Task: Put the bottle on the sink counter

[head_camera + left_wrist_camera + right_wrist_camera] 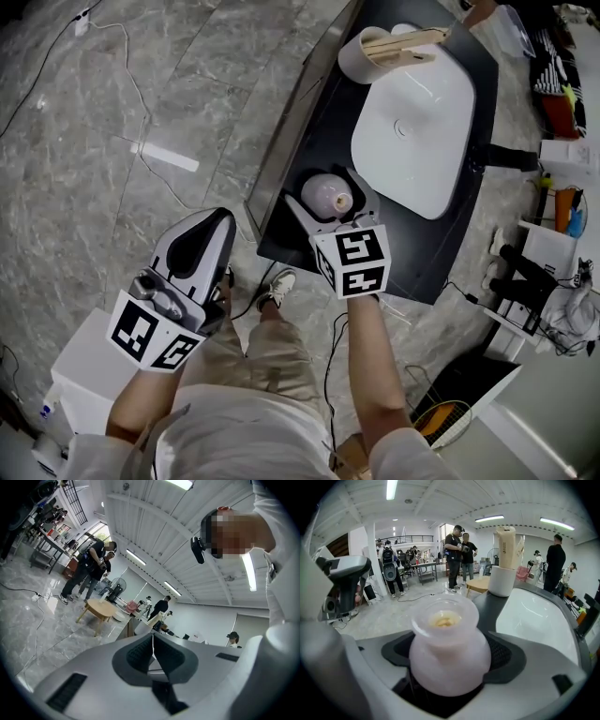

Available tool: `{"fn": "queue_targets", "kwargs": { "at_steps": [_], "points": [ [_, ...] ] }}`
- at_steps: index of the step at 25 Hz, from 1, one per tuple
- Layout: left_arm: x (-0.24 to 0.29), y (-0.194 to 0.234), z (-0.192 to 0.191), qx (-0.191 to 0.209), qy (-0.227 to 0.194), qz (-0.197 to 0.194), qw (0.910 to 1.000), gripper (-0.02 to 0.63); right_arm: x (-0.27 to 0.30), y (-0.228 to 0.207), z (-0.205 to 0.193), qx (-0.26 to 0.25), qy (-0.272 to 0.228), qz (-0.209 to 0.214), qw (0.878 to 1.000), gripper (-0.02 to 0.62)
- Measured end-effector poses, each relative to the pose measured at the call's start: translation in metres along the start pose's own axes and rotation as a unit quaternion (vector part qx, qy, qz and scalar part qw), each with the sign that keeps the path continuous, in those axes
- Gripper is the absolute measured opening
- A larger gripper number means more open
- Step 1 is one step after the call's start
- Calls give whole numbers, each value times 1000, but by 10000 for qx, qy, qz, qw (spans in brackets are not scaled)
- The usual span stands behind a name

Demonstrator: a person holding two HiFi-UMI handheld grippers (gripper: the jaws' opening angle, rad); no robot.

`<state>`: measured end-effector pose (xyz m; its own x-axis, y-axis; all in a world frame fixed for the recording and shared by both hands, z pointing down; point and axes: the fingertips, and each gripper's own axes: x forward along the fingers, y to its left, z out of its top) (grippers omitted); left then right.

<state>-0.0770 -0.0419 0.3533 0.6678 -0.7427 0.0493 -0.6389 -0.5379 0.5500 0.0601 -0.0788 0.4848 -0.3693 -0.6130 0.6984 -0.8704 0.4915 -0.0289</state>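
Observation:
A pale pink round bottle [321, 191] with a wide open mouth sits between the jaws of my right gripper [330, 201], which is shut on its belly. In the right gripper view the bottle [448, 660] stands upright and fills the gap between the dark pads [504, 656]. It is over the front left corner of the black sink counter [441, 253], left of the white basin [417, 131]. Whether it touches the counter I cannot tell. My left gripper [221, 219] is shut on nothing, off to the left above the floor; its pads [140, 654] meet.
A white cup [361, 52] with a beige tube in it stands at the counter's far end. On the grey floor lie cables and a white bar [164, 155]. A white box [80, 361] is at lower left, clutter [553, 234] at right. People [459, 557] stand far off.

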Motion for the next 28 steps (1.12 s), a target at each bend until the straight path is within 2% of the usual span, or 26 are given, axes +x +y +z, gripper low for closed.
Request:
{"fn": "queue_targets", "kwargs": {
  "at_steps": [6,15,23,24,26,28],
  "points": [
    [0,-1,3,-13,-24,9,10000,18,-13,-1,-9,319,42,-22,9995,423],
    [-3,-17,6,-15,-49,-47,10000,17,-44,1,-27,386,263,-68,9989,423],
    [-6,-42,20,101,-217,-68,9997,17,-87,9,-30,515,229,-35,9984,419],
    [-7,-46,23,127,-230,-66,9996,17,-92,9,-30,535,201,-61,9983,401],
    [-11,-53,29,181,-238,-62,9995,17,-102,8,-27,564,100,-157,9982,306],
    [-15,-61,35,228,-231,-60,9995,17,-112,7,-22,611,2,-214,9979,269]
  ]
}}
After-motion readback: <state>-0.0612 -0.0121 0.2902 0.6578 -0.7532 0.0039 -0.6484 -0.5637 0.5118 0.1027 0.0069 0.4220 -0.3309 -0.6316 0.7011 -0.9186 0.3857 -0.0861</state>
